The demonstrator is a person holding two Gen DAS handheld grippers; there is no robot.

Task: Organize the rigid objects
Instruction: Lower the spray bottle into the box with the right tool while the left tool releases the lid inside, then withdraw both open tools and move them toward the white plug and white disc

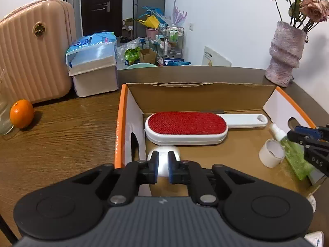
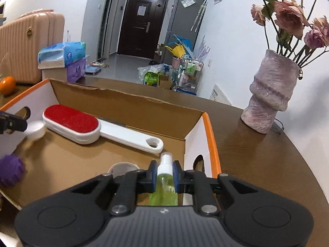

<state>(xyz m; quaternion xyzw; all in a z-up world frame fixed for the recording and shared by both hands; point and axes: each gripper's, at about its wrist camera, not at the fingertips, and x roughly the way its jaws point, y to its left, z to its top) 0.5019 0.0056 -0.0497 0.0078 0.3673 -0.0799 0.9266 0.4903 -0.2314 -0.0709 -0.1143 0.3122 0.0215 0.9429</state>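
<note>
An open cardboard box (image 1: pixel 121 123) with orange rims sits on the wooden table. Over its near left corner, my left gripper (image 1: pixel 163 158) is shut on a white round container (image 1: pixel 164 151). On the box floor at the back lies a lint brush (image 1: pixel 185 125) with a red pad and a white handle. At the box's right side, my right gripper (image 2: pixel 164 171) is shut on a green spray bottle (image 2: pixel 165 187), nozzle forward. The left wrist view shows the right gripper (image 1: pixel 298 140) and the spray bottle (image 1: pixel 292 150) beside a white tape roll (image 1: pixel 271 153).
A purple spiky ball (image 2: pixel 10 173) lies in the box's near left part. An orange (image 1: pixel 21 113), a pink suitcase (image 1: pixel 35 49) and tissue packs (image 1: pixel 92 61) stand left of the box. A vase of dried roses (image 2: pixel 271 94) stands on the table to its right.
</note>
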